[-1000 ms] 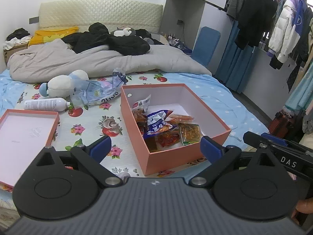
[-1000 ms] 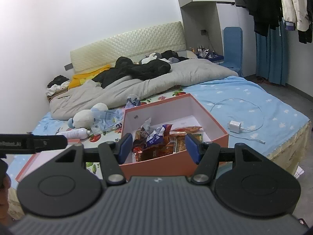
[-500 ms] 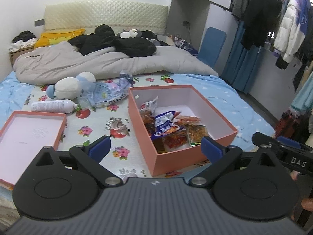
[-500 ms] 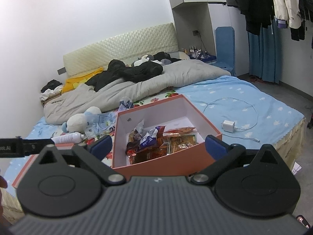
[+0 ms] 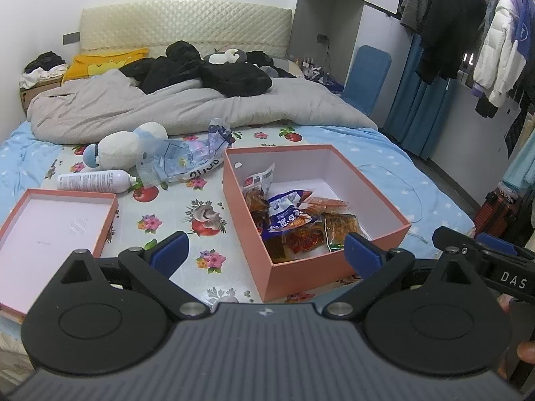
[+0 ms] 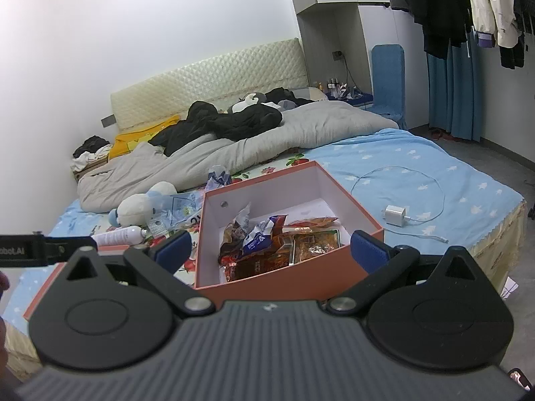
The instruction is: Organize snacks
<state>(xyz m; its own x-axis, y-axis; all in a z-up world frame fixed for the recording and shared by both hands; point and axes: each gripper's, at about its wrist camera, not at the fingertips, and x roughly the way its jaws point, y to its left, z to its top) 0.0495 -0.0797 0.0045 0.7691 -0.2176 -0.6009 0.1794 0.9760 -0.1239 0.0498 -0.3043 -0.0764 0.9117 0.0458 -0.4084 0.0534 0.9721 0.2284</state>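
Observation:
An open salmon-pink box (image 5: 301, 277) with a white inside sits on the flowered bed sheet, below and ahead of both grippers. Several snack packets (image 5: 291, 220) lie heaped in its near left part, a blue-and-white one on top of orange and red ones. The box's lid (image 5: 50, 224) lies upside down to the left. My left gripper (image 5: 265, 253) is open and holds nothing. In the right wrist view the same box (image 6: 284, 280) and snack packets (image 6: 264, 237) show beyond my right gripper (image 6: 271, 250), which is wide open and holds nothing.
A white bottle (image 5: 93, 180), a plush toy (image 5: 123, 145) and a crumpled clear plastic bag (image 5: 180, 160) lie behind the lid. A grey duvet (image 5: 167, 110) covers the far bed. A white charger (image 6: 396, 215) with its cable lies right of the box. Clothes (image 5: 495, 40) hang at right.
The right gripper's jaws have spread from about half open to fully wide. The box, the snack packets and the left gripper stay as they were.

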